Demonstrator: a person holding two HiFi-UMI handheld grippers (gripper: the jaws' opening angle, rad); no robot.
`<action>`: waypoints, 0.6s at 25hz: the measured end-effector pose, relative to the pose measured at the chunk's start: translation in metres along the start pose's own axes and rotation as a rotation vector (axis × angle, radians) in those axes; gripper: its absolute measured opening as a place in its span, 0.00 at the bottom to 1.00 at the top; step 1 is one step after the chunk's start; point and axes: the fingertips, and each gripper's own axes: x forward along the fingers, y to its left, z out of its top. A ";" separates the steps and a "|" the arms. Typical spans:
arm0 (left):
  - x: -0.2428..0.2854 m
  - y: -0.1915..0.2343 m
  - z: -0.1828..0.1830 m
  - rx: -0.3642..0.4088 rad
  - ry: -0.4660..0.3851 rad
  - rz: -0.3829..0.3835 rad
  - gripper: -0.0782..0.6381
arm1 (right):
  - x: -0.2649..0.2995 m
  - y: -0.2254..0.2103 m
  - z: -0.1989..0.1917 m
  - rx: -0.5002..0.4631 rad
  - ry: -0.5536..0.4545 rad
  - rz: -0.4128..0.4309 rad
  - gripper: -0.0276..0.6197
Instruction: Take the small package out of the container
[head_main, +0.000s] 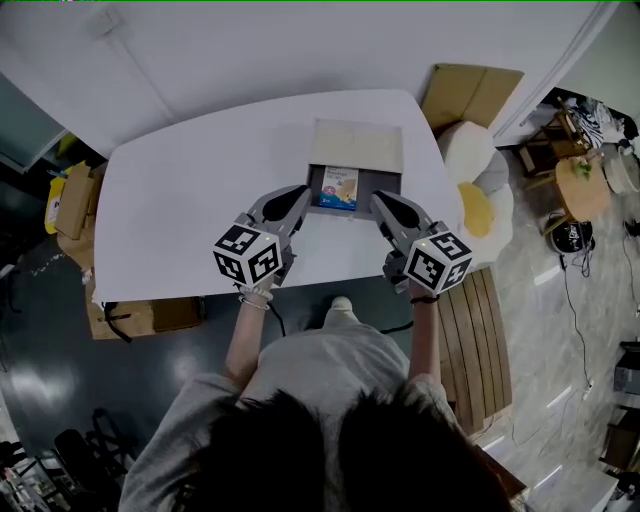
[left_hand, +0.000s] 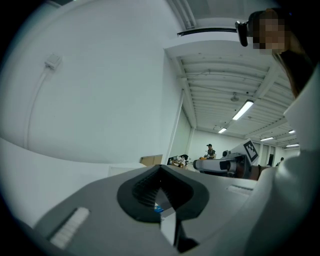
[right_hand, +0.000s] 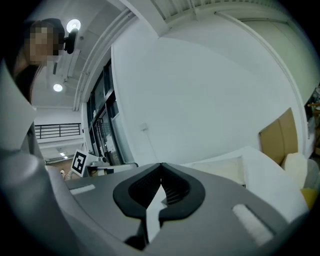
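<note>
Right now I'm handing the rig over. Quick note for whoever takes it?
Left tongs: shut, empty, by the left front of the box.
Right tongs: shut, empty, by the box's right front.
Box: open on the white table, lid folded back. The small package lies flat inside it.
Done: both tongs are at the box, no grip yet.
Left: open one pair of tongs, grip the package, lift it out.
</note>
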 end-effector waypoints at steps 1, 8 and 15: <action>0.002 0.001 0.000 -0.006 0.003 0.001 0.10 | 0.001 -0.002 0.000 0.002 0.007 0.006 0.06; 0.018 0.001 -0.008 -0.031 0.038 0.007 0.10 | 0.010 -0.013 -0.001 0.009 0.054 0.042 0.06; 0.018 0.002 -0.020 -0.056 0.053 0.036 0.10 | 0.018 -0.019 -0.012 -0.006 0.114 0.070 0.06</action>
